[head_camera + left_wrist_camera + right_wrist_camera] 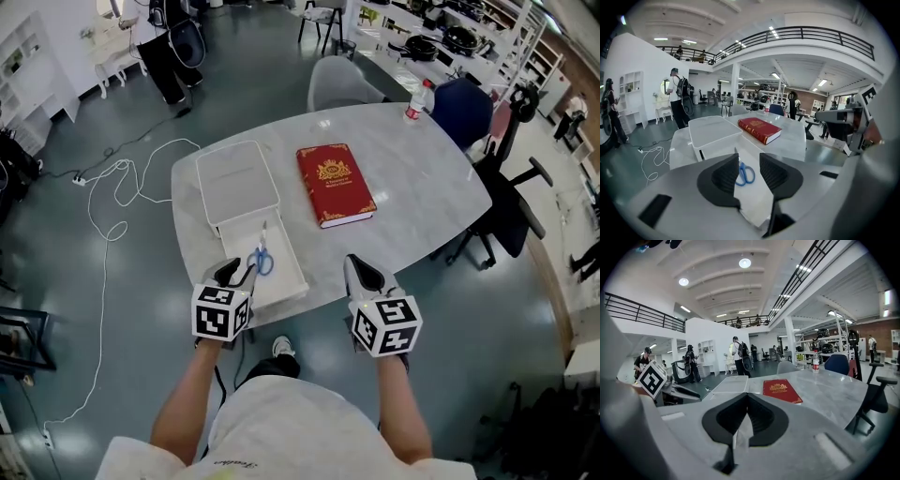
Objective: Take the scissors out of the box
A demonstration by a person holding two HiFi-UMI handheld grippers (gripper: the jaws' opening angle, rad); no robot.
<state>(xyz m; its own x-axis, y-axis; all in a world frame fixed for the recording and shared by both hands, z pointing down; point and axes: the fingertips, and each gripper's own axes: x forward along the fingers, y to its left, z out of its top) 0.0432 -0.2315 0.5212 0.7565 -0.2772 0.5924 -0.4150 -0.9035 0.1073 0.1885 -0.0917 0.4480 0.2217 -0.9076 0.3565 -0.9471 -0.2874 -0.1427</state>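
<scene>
Blue-handled scissors (262, 258) lie inside the open white box (292, 284) at the table's near edge. In the left gripper view the scissors (746, 174) show in the gap between the jaws, a little beyond them on the box floor. My left gripper (239, 272) hovers at the box's near left corner, open and holding nothing, apart from the scissors. My right gripper (364, 274) is at the table edge to the right of the box, with its jaws meeting at the tips (747, 395) and nothing between them.
The box's white lid (236, 178) lies just behind it. A red book (335, 184) rests mid-table and a water bottle (417, 100) stands at the far right edge. Chairs (511, 202) flank the far and right sides. A white cable (112, 225) trails across the floor on the left.
</scene>
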